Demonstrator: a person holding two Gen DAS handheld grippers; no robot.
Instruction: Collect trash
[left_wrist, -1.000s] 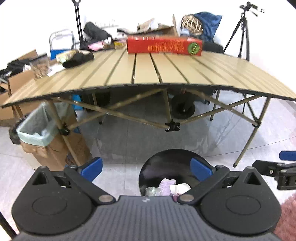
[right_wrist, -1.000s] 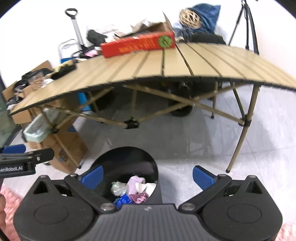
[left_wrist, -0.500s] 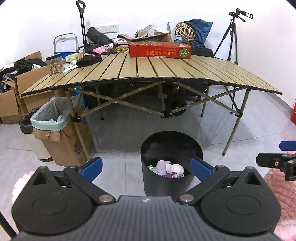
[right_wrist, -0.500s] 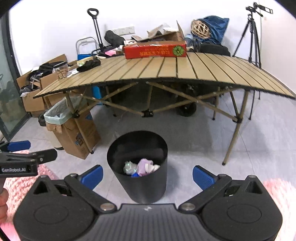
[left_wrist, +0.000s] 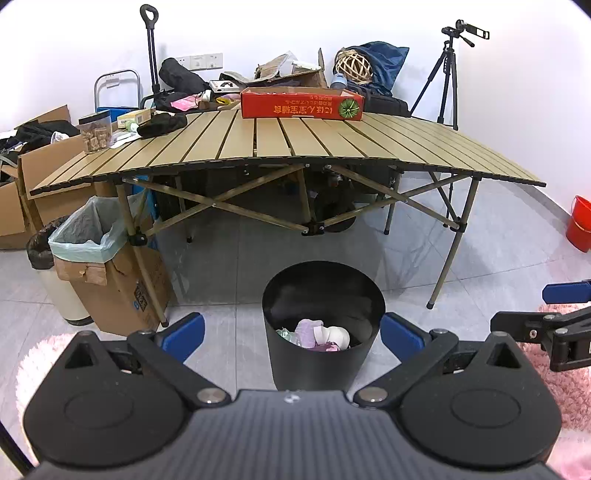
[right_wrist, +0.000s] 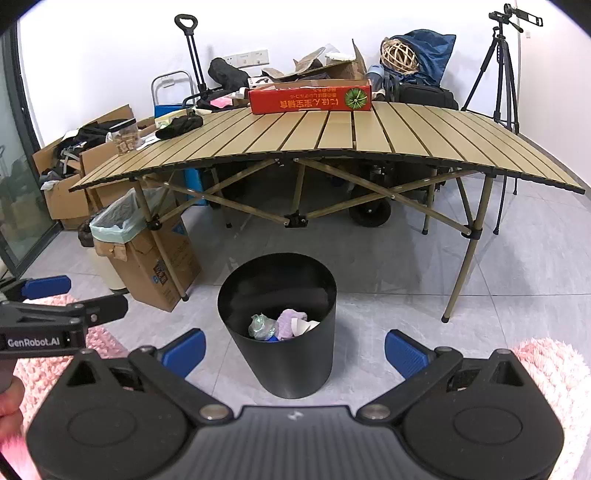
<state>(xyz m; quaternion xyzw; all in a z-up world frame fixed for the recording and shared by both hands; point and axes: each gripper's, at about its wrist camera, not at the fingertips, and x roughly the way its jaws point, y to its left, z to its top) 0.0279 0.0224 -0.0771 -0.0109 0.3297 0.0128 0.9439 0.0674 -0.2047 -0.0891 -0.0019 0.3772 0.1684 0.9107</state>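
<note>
Grey floor tiles carry a black trash bin (left_wrist: 323, 325) just in front of the slatted folding counter (left_wrist: 295, 144), crumpled trash (right_wrist: 282, 325) lying inside it. Left gripper (left_wrist: 291, 334) and right gripper (right_wrist: 293, 349) hover near the bin, fingers spread wide, holding nothing.

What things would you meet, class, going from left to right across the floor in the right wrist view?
Left gripper → lined cardboard box → black trash bin → table leg → tripod.
</note>
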